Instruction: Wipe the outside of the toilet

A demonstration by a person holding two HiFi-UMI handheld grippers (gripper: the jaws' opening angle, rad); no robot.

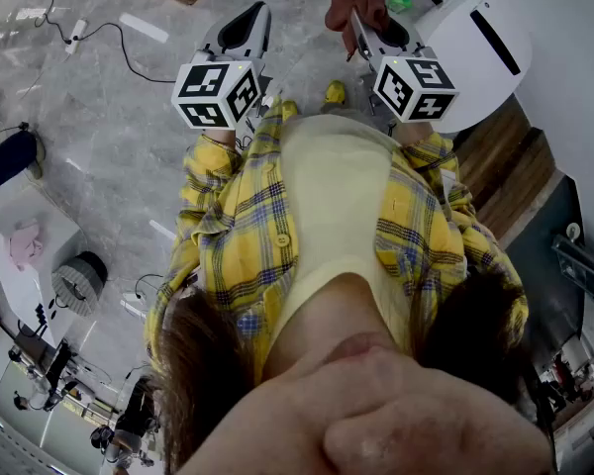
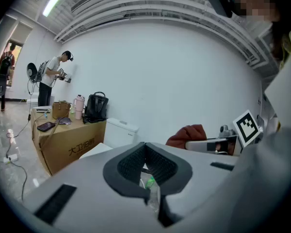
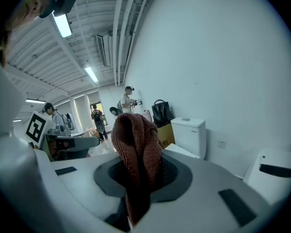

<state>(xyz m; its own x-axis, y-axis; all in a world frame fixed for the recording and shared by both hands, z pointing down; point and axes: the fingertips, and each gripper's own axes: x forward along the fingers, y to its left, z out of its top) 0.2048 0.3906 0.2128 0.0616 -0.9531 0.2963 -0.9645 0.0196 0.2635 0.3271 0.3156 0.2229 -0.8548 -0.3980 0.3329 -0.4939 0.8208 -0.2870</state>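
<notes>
Gripping a reddish-brown cloth (image 3: 136, 140) between closed jaws, our right gripper (image 3: 136, 161) sits at the upper middle of the head view, and the cloth bunches up above its tips. Our left gripper (image 2: 145, 148) is beside it to the left, jaws drawn together at the tips and holding nothing. We see the white toilet (image 3: 191, 135) against the wall at the middle right of the right gripper view, well apart from both grippers. It stands just right of a cardboard box (image 2: 70, 140) in the left gripper view. A white rounded container with a black slot (image 1: 480, 47) fills the head view's upper right.
</notes>
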